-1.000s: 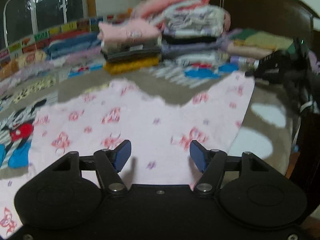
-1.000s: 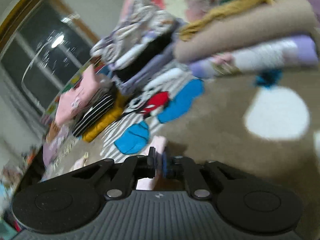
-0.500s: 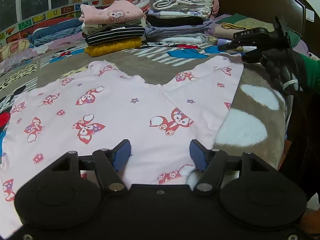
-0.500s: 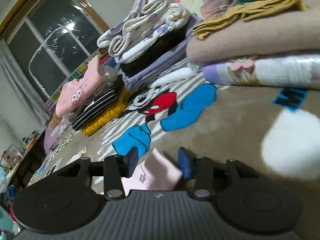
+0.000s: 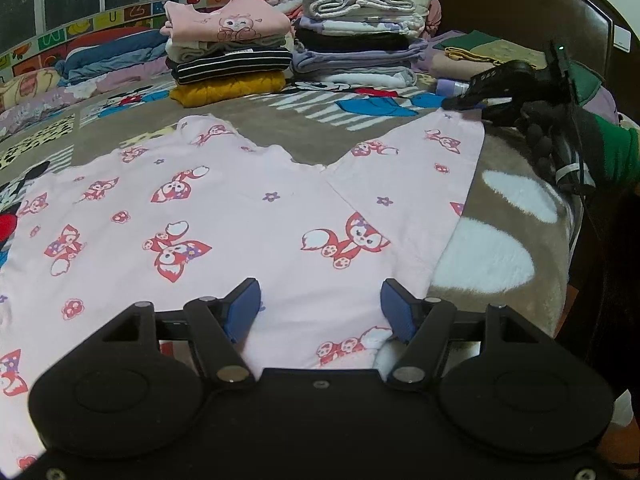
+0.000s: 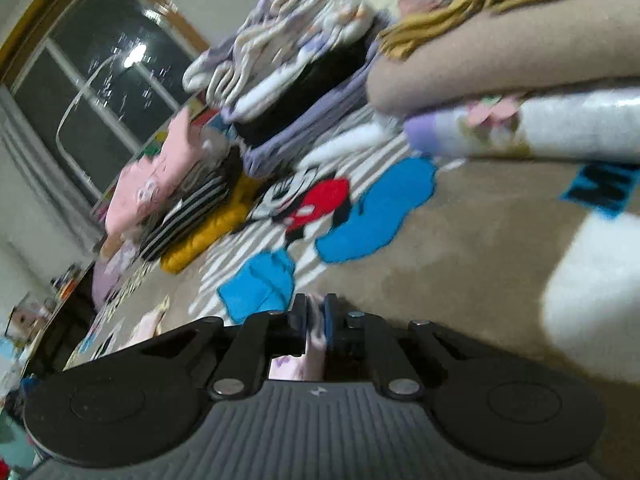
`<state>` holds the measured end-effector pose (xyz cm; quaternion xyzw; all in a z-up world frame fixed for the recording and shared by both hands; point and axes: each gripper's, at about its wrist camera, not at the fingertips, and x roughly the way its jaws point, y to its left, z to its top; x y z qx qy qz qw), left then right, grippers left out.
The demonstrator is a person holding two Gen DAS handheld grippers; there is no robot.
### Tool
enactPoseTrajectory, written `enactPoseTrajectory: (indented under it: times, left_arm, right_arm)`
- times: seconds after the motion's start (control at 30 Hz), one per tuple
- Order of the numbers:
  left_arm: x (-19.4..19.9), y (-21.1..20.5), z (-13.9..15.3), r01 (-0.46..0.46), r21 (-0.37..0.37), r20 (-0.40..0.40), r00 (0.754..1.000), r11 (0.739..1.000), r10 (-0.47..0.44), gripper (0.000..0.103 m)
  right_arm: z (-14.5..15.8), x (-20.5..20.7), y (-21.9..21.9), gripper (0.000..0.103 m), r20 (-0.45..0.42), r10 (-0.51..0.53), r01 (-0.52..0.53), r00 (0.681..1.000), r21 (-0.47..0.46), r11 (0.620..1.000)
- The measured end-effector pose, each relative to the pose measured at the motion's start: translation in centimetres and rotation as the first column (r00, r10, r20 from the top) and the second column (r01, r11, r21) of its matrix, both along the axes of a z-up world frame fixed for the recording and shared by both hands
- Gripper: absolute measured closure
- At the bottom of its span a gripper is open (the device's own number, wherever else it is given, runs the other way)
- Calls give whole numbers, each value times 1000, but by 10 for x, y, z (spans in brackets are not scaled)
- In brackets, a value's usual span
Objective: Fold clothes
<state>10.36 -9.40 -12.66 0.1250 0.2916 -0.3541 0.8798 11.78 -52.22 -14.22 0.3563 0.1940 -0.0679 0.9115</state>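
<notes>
Left gripper up close: matte black body, two blue pads on black angled fingers, each finger pinned by a silver round screw. Two big round black housings flank the centre, a shallow disc shape moulded into each. One small screw sits mid-body, more at the lower corners. Over to the right gripper: same black linkage and silver pivots, blue pad faces, but a grey ribbed plate across the middle with a tiny white mark on it. From the left camera it shows a small green light on top and cables trailing behind. The hand wears a dark fuzzy glove, with a green sleeve behind.
</notes>
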Motion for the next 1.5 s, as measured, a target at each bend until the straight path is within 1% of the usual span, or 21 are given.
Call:
enactPoseTrajectory:
  times: [0.1,0.2,0.27,0.3,0.33,0.4,0.43,0.5,0.57,0.67,0.73,0.83,0.9,1.03,1.1,1.2,1.27,1.3,1.37,1.43,1.5]
  left_arm:
    - [0,0,0,0,0,-1,1000,1000,0,36]
    - [1,0,0,1,3,-2,1000,1000,-1,36]
    - [1,0,0,0,4,-3,1000,1000,0,36]
    - [1,0,0,-1,5,-3,1000,1000,1,36]
    - [1,0,1,-1,6,-3,1000,1000,1,36]
    - [0,0,2,1,11,-3,1000,1000,-1,36]
    - [0,1,3,5,17,-5,1000,1000,-5,35]
    - [-2,5,8,21,27,-4,1000,999,-21,35]
    - [-1,12,14,22,25,4,1000,999,-22,35]
    - [6,27,24,-14,3,17,1000,1000,14,35]
    - [18,40,27,-60,-21,7,998,998,60,35]
    - [38,57,29,-133,-48,-23,991,990,132,35]
    - [51,66,27,-191,-36,-33,981,981,190,35]
    - [70,89,26,-283,-38,-41,959,958,282,37]
    - [78,101,26,-312,-45,-57,949,949,310,37]
    - [96,124,20,-393,-28,-110,915,919,388,39]
    - [104,142,20,-435,-74,-153,894,898,420,46]
    - [106,150,23,-449,-108,-169,887,887,429,47]
    - [108,155,29,-465,-125,-156,881,876,446,47]
    - [111,157,35,-475,-138,-153,877,869,455,47]
    - [121,157,38,-479,-185,-196,873,858,446,47]
  right_arm:
    - [16,-12,14,74,23,-39,42,999,-142,989]
    - [36,-24,35,74,58,-44,59,997,-301,952]
    - [46,-27,60,75,60,64,-37,996,-381,924]
    - [49,-27,75,74,37,128,-100,991,-426,899]
    - [46,-23,88,74,-25,163,-156,986,-456,876]
    - [29,-8,103,74,-210,159,-243,965,-473,847]
    - [21,-6,101,75,-251,133,-238,959,-457,857]
    - [20,-8,95,79,-253,89,-196,963,-435,879]
    - [31,-14,98,73,-224,61,-164,973,-481,861]
    - [41,-21,104,73,-137,109,-161,985,-474,866]
    - [48,-18,117,73,-98,172,-198,980,-490,849]
    - [54,-7,148,73,-68,305,-299,950,-483,823]
    - [56,4,178,73,-78,404,-387,911,-500,775]
    - [56,17,236,74,-121,560,-523,819,-557,645]
    - [55,19,264,75,-158,616,-573,772,-592,566]
    - [46,26,298,76,-270,637,-634,722,-628,452]
    - [36,37,301,75,-339,622,-675,706,-588,446]
    - [35,42,297,75,-345,623,-687,702,-557,466]
    - [40,42,294,75,-347,622,-694,702,-531,486]
    - [43,38,297,75,-344,624,-689,702,-552,470]
    - [45,33,302,75,-333,634,-682,698,-579,446]
